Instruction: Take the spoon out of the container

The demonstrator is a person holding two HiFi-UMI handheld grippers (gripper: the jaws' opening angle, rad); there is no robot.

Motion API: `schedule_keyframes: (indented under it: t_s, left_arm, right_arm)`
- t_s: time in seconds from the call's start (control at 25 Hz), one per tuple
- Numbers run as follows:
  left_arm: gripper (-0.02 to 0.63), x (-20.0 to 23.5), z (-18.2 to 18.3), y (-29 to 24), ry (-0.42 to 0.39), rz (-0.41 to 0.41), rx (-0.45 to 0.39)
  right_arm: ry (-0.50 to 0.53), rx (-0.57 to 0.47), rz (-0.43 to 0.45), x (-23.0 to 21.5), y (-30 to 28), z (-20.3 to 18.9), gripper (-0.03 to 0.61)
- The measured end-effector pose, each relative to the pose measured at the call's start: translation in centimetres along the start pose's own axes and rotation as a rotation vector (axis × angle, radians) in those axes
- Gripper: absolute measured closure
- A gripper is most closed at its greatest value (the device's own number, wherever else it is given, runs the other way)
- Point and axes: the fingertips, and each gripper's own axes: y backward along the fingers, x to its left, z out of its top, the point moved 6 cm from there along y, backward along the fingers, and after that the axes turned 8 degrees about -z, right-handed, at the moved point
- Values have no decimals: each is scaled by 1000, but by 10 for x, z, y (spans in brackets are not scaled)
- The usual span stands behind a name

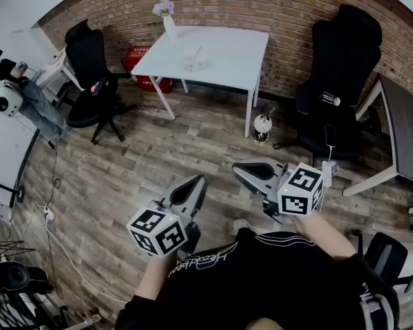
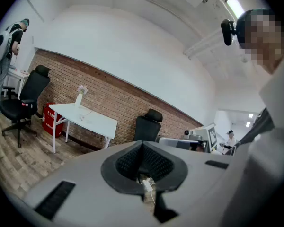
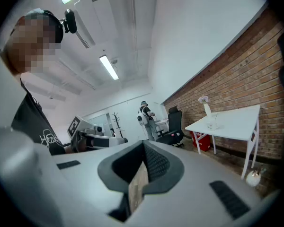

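Room's got a rough red brick wall (image 1: 275, 5) at the back and a weathered wood plank floor (image 1: 158, 157), with a plain white rectangular desk (image 1: 234, 57) on thin white legs pushed up near the brick. On the desk there's a slim white vase (image 1: 168, 25) with little purple flowers, and closer to the middle a small clear container (image 1: 193, 64) with the spoon (image 1: 197, 52) poking up out of it at a slant, so the spoon is in the container, well away from both tools. It's too small to say what the spoon is made of. A red plastic crate (image 1: 139, 58) sits under the desk, and padded black office chairs stand on either side, one at the left (image 1: 89, 64) and a high-backed one at the right (image 1: 341, 60). The left hand-held gripper (image 1: 191, 190) is a smooth grey shell with ribbed black pads, and from its own view its jaws are clenched tip to tip with nothing between them. Same deal with the right hand-held gripper (image 1: 253, 173): jaws pressed together and empty, pointing about level toward the desk. Each one carries a white cube with black square markers, left (image 1: 157, 231) and right (image 1: 301, 190), held out low over the floor in front of the person's black shirt (image 1: 261, 273).
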Motion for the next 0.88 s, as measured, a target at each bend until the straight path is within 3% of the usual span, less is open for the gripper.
schedule_keyframes:
  t_s: [0.52,0.88]
  left_arm:
    - [609,35,13,-55,60,-9,12]
    - [609,50,48,-105,5,0,-10]
  right_arm:
    - [-90,-14,-29,-72,-15,8,581]
    - [-76,-41,1,-128,-24,42,581]
